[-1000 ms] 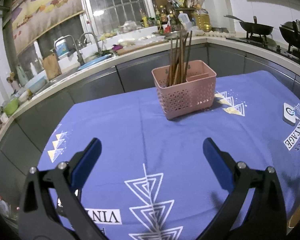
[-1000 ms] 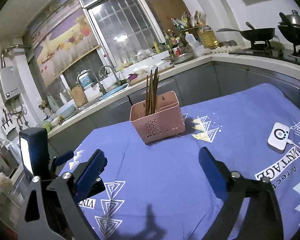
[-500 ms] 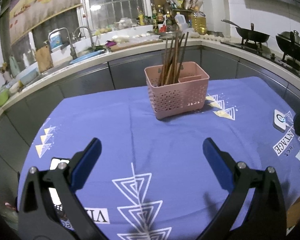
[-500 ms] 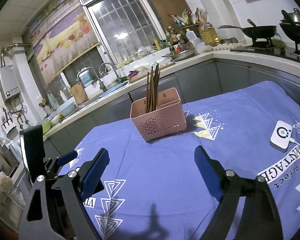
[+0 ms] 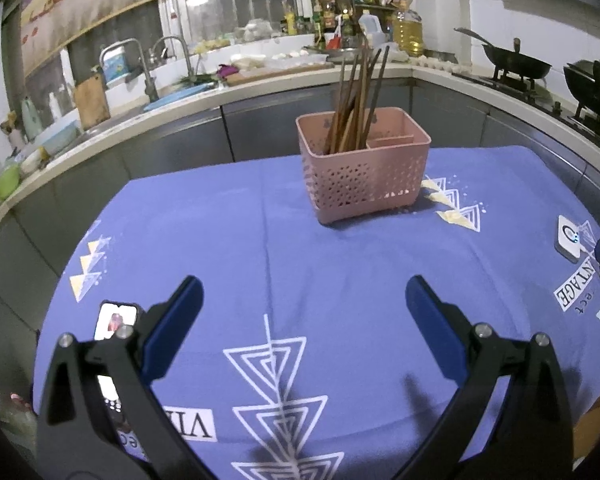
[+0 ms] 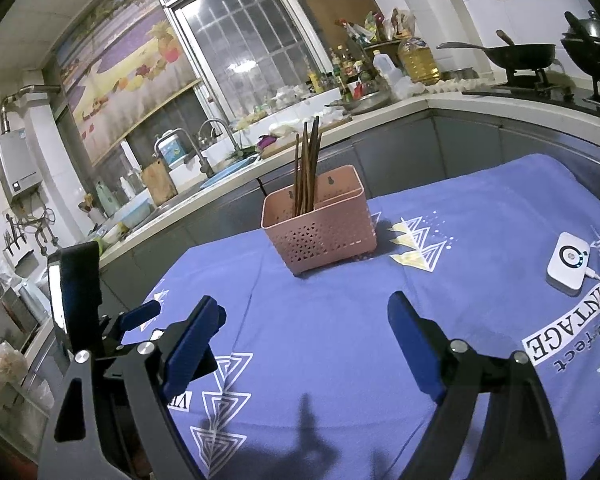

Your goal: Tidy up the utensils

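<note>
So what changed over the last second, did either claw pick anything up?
No. The right claw has just been closing slightly, but it is open with nothing between its pads. The left claw is open and empty as before; its view swung a little, bringing a phone on the cloth into sight. The pink perforated plastic basket, its brown wooden chopsticks and the white square device stayed put.

We are looking at a home kitchen: a sink with two faucets (image 6: 204, 148) is sitting under a barred window (image 6: 244, 52), woks (image 6: 512, 54) are resting on a gas stove, oil bottles (image 6: 418, 62) are crowding the countertop's corner, and a water heater (image 6: 16, 168) is hanging on the wall.
</note>
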A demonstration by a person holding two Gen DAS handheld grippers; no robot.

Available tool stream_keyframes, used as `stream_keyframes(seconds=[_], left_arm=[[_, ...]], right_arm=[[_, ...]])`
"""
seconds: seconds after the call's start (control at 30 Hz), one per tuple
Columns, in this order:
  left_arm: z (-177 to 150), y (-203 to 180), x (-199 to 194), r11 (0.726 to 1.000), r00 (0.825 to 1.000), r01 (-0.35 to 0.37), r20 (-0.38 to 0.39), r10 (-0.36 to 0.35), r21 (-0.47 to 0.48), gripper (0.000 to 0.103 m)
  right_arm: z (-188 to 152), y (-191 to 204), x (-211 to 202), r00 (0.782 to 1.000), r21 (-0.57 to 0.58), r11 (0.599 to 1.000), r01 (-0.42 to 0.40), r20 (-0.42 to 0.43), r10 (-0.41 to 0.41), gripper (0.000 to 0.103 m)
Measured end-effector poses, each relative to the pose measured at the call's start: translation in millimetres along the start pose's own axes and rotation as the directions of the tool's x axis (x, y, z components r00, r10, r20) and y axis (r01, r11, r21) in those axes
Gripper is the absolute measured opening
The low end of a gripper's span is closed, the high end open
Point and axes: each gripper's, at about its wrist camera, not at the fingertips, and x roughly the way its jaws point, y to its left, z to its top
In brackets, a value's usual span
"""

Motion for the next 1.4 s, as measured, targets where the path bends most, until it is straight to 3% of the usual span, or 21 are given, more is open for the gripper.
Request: stream_keyframes(seconds=[0.53,0.77,1.4], left_arm=[[-1,0,-1,0.999,0.999,0.045,0.007,-0.045,0.008,0.097],[-2,2,1,1.0,1.0,0.007,0.003,-0.007,0.001,0.097],[1,11,-6,0.998,0.999,0.027,0.026,-0.026,-0.063,0.097]], right_arm=[[-2,-3,3,1.0,0.009,1.0,-0.006,-0.014,0.006,0.086],[-1,-3,2,1.0,0.011,1.0,-0.006,-0.014,0.007,0.086],[-2,4,5,1.0,0.017,1.0,-0.009,-0.028,0.009,0.086]])
